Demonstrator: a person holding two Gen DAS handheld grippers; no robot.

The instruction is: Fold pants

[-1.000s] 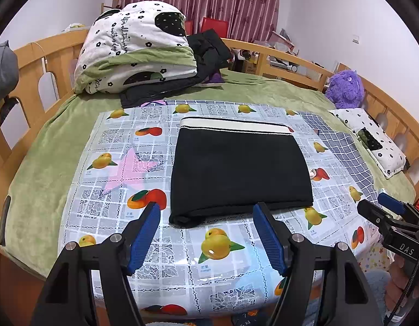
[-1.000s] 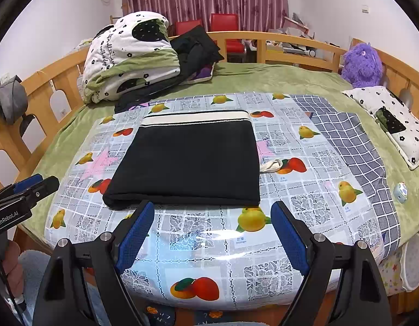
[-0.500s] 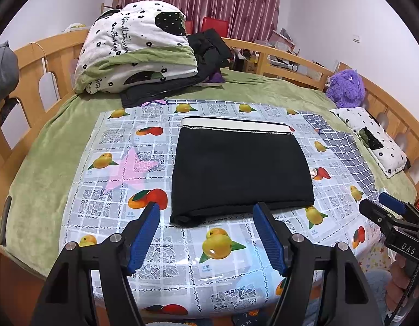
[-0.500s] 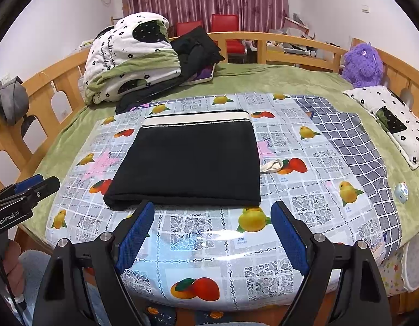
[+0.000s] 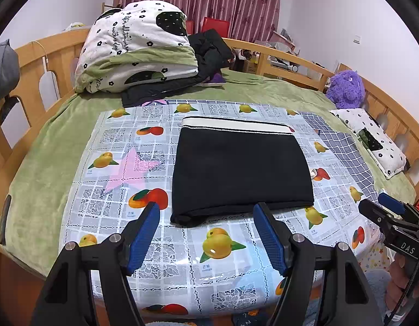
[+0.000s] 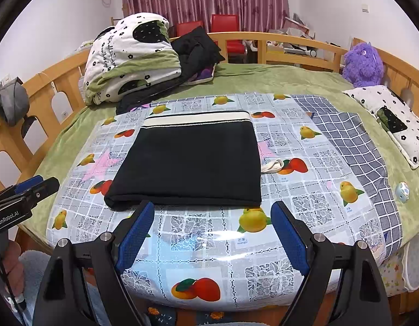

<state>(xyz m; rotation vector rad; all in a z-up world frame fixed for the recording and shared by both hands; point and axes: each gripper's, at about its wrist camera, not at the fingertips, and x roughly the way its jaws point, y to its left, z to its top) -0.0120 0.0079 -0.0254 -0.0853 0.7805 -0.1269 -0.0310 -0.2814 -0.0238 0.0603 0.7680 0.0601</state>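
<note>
Black pants (image 5: 240, 169) with a cream waistband lie folded into a flat rectangle on the fruit-print plastic cloth (image 5: 108, 141), waistband at the far side. They also show in the right wrist view (image 6: 191, 163). My left gripper (image 5: 206, 232) is open and empty, held just short of the pants' near edge. My right gripper (image 6: 212, 232) is open and empty, also just short of the near edge. A cream drawstring loop (image 6: 273, 166) pokes out at the pants' right side.
A folded floral quilt (image 5: 136, 49) and dark clothes (image 5: 206, 51) sit at the back left. A purple plush toy (image 5: 346, 89) and a floral pillow (image 5: 372, 138) lie at the right. Wooden bed rails (image 6: 291, 46) ring the green bedspread. A checked cloth (image 6: 353, 146) lies right of the pants.
Both grippers have drifted very slightly; the pants lie unmoved and both grippers stay open.
</note>
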